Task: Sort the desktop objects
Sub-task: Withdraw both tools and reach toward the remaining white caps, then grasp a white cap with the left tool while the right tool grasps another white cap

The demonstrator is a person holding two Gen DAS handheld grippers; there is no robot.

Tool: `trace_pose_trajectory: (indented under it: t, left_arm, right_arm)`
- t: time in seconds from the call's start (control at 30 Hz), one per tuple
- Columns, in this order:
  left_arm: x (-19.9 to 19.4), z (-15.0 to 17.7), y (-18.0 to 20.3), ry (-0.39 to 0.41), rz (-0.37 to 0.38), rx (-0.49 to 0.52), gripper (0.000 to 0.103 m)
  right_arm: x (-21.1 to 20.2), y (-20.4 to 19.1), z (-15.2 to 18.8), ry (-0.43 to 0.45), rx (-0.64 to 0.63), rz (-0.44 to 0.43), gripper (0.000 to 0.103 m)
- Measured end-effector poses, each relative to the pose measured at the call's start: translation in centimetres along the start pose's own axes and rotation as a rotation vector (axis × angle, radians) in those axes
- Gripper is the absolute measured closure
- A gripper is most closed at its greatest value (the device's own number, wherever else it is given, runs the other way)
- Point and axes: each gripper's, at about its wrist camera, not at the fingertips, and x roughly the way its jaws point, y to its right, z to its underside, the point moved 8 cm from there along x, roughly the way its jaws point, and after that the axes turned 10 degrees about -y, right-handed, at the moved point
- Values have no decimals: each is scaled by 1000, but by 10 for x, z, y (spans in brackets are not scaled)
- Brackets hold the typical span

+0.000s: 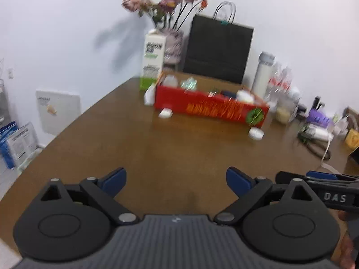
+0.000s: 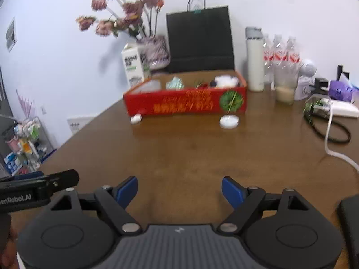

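Bare brown table (image 2: 179, 152) up to the red box (image 2: 186, 100); 2 white pieces (image 2: 228, 121) just before it.

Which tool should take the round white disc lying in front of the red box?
Right, probably. The round white disc lies nearly dead ahead of the open right tool; for the open left tool it sits off to the right.

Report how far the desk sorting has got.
Done: several small things already lie in the red box. In hand: nothing; left gripper and right gripper are both open and empty. Left: two white items, and, lie on the table before the box.
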Motion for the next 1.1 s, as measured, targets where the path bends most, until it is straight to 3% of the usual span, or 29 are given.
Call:
trace_pose_trajectory:
  t: [0.07, 0.17, 0.27, 0.4, 0.43, 0.5, 0.6, 0.73, 0.87, 0.93, 1.1]
  left_arm:
    - [11, -21, -1, 16, 9, 25, 8]
    - [43, -45, -4, -27, -29, 72, 22]
    - [83, -70, -3, -84, 51, 101, 25]
    - [144, -108, -6, -112, 62, 153, 27]
    - [162, -115, -9, -119, 47, 153, 30]
    - [194, -123, -19, -162, -8, 127, 49]
    - [223, -130, -29, -185, 8, 84, 50]
    - [238, -136, -32, -171, 31, 73, 50]
    - [249, -135, -30, -180, 44, 75, 72]
    - [248, -133, -28, -162, 32, 90, 75]
    - [240, -128, -20, -155, 25, 119, 76]
  right_arm:
    - [-7, 6, -14, 29, -12, 10, 18]
    - [7, 20, -34, 15, -57, 62, 17]
    - [33, 39, -50, -32, -47, 131, 17]
    - [69, 49, -80, -25, -14, 103, 17]
    - [83, 52, -87, -26, -9, 102, 18]
    - [113, 62, -96, -58, 18, 115, 22]
    - [146, 78, -103, -105, 87, 134, 28]
    - [171, 88, -111, -116, 110, 143, 30]
    - [184, 95, -119, -107, 108, 165, 53]
    - [186, 96, -120, -95, 102, 171, 65]
    - [184, 83, -117, -85, 43, 153, 65]
